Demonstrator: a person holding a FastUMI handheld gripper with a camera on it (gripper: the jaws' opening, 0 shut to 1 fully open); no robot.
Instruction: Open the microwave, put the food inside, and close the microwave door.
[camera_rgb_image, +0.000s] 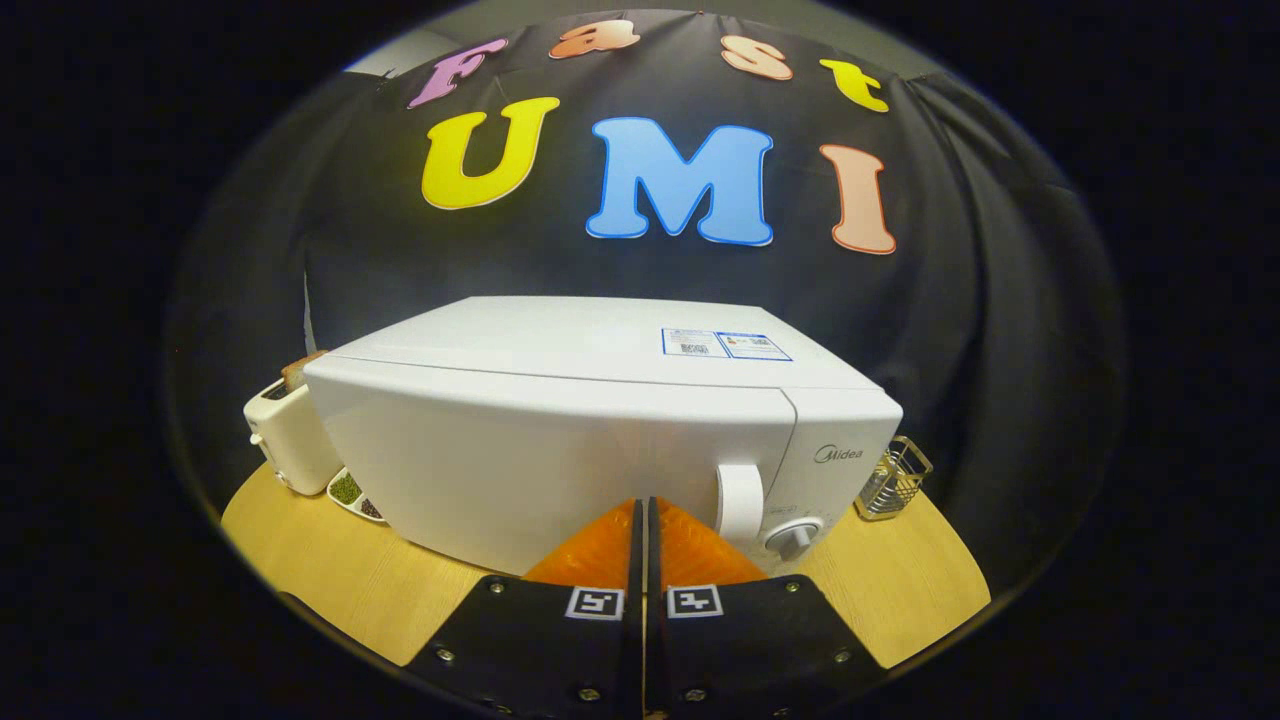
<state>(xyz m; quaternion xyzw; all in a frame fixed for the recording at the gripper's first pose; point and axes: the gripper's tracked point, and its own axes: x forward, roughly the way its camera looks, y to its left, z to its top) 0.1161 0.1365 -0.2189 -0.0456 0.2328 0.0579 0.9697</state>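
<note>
Your microwave (560, 440) sits on the bench (330, 570) just ahead of the gripper (645, 520), door shut, handle (740, 503) right of your jaws. The jaws are closed together, gripping nothing. A toaster (290, 435) stands left, a wire basket (893, 478) right.

Gripper (645, 510) level, fingers (600, 550) pressed together, nothing held between them
</note>
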